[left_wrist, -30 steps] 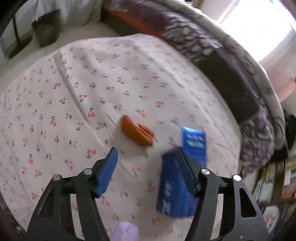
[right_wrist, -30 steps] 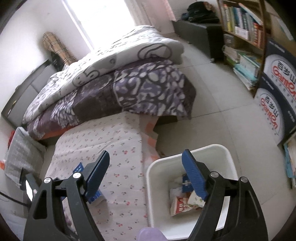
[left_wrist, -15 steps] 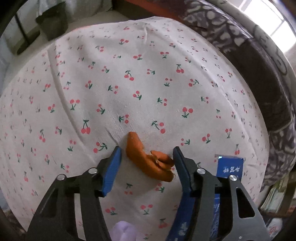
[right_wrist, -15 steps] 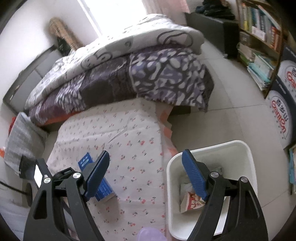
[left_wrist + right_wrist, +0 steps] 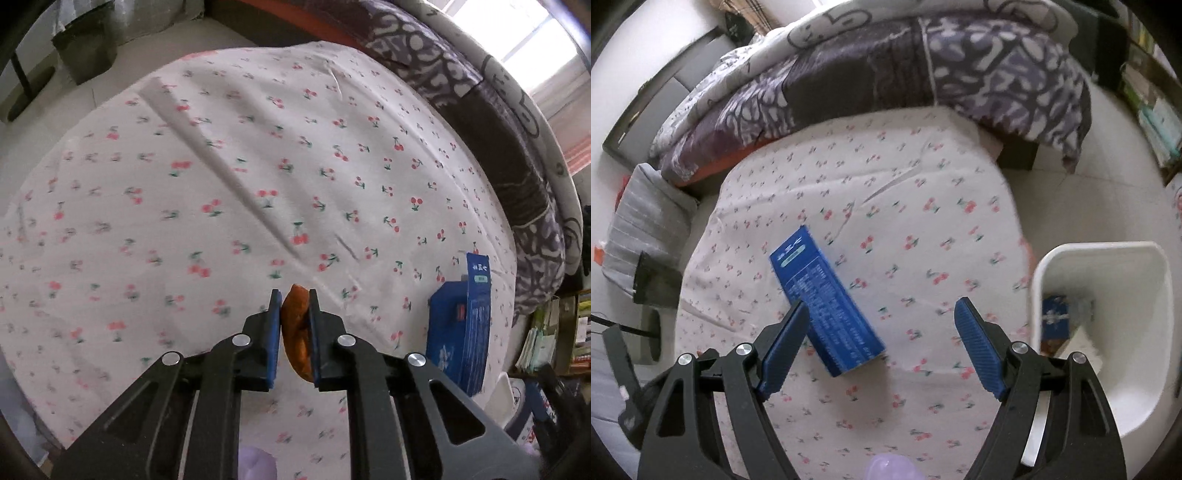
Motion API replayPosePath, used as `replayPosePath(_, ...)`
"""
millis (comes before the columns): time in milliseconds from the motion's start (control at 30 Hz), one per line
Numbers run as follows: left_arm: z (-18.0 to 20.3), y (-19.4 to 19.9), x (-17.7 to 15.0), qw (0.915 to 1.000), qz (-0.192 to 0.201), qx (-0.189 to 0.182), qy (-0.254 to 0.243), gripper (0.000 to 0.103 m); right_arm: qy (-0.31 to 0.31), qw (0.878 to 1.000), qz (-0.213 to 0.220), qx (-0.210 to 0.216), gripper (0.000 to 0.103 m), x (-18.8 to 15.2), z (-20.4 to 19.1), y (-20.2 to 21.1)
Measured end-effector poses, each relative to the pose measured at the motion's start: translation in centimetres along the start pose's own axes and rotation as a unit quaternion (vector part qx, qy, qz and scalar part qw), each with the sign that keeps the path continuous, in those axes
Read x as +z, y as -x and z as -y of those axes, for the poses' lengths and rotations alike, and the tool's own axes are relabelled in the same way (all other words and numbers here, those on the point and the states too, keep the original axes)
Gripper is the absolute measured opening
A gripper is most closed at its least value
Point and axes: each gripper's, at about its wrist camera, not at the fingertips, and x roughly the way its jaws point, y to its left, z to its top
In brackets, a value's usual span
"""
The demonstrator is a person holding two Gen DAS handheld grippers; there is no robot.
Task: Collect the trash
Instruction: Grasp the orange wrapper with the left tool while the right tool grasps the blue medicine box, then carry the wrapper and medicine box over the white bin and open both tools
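Observation:
An orange peel (image 5: 295, 325) sits pinched between the blue pads of my left gripper (image 5: 294, 301), which is shut on it just above the cherry-print sheet (image 5: 258, 177). A long blue carton (image 5: 461, 325) lies on the sheet to its right. In the right wrist view the same blue carton (image 5: 823, 299) lies slanted on the sheet (image 5: 923, 229), its near part just inside the left finger of my right gripper (image 5: 881, 314). That gripper hangs open above it and touches nothing. A white bin (image 5: 1145, 266) with several pieces of trash stands on the floor at the right.
A folded purple patterned quilt (image 5: 923, 66) covers the far end of the bed. A grey striped pillow (image 5: 642, 221) lies at the left. Bookshelves (image 5: 554, 332) line the wall beyond the bed's right edge. Pale floor tiles (image 5: 1089, 155) surround the bin.
My left gripper came down over the orange peel and shut on it. My right gripper swung left and lower, from over the bin to over the blue carton, staying open.

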Motion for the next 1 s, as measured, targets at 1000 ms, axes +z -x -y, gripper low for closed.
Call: replayPosePath(1000, -4.9, -0.9, -6.0, 0.9991, -0.018, 0.026, -0.028, 0.024, 0.143, 0.987, -0.027, -0.065, 0.083, -0.8, -5.9, -6.6)
